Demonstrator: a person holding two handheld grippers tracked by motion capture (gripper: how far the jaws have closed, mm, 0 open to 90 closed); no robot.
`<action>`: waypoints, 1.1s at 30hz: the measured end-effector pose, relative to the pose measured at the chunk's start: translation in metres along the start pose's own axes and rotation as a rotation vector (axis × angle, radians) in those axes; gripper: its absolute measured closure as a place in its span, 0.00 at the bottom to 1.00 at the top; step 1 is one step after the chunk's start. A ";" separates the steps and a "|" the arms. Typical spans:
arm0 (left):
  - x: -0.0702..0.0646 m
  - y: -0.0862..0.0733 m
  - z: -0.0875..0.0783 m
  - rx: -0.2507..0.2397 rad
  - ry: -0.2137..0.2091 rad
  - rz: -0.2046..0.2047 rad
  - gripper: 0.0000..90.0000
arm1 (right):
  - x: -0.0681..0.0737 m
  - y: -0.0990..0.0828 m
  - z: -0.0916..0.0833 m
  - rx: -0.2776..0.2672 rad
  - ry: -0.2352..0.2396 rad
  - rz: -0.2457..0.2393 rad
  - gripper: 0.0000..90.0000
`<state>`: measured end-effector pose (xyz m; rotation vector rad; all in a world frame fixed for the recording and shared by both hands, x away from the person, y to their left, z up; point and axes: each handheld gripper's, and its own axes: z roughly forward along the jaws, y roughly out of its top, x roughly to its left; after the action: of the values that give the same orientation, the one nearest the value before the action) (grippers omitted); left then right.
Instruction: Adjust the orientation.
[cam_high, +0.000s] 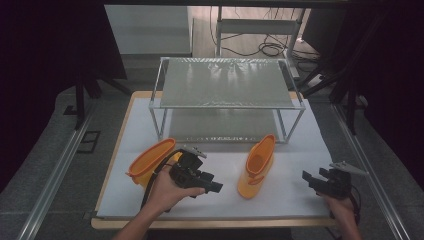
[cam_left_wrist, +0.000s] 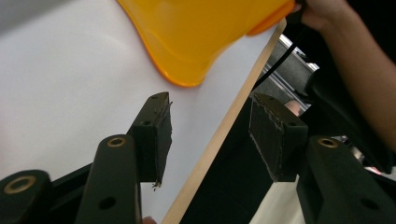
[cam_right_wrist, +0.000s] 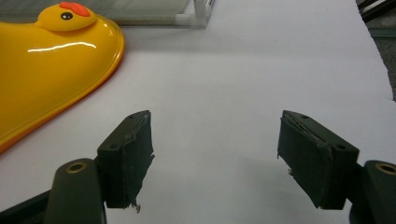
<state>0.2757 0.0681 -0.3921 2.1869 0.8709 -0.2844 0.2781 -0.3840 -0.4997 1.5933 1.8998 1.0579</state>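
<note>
With both jaws standing wide and empty, the left gripper is hovering between the lying boot and the upright boot on the white mat, while the right gripper is waiting aside, so a careless sweep could be tipping the upright one over.

I see a two-tier metal rack standing at the far side of the white mat (wooden table edge showing), with cables on the floor behind.
</note>
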 end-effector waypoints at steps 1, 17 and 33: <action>-0.001 0.004 -0.002 0.000 -0.002 -0.001 0.54 | 0.000 0.000 0.000 0.004 -0.001 -0.001 0.29; -0.015 0.075 -0.012 0.044 -0.053 0.014 0.54 | -0.003 0.000 -0.001 0.004 0.005 0.004 0.29; -0.015 0.115 0.002 0.079 -0.049 0.010 0.54 | -0.001 -0.001 0.002 0.012 0.010 0.003 0.29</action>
<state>0.3414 0.0035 -0.3213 2.2467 0.8347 -0.3715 0.2791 -0.3844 -0.5014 1.6003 1.9149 1.0595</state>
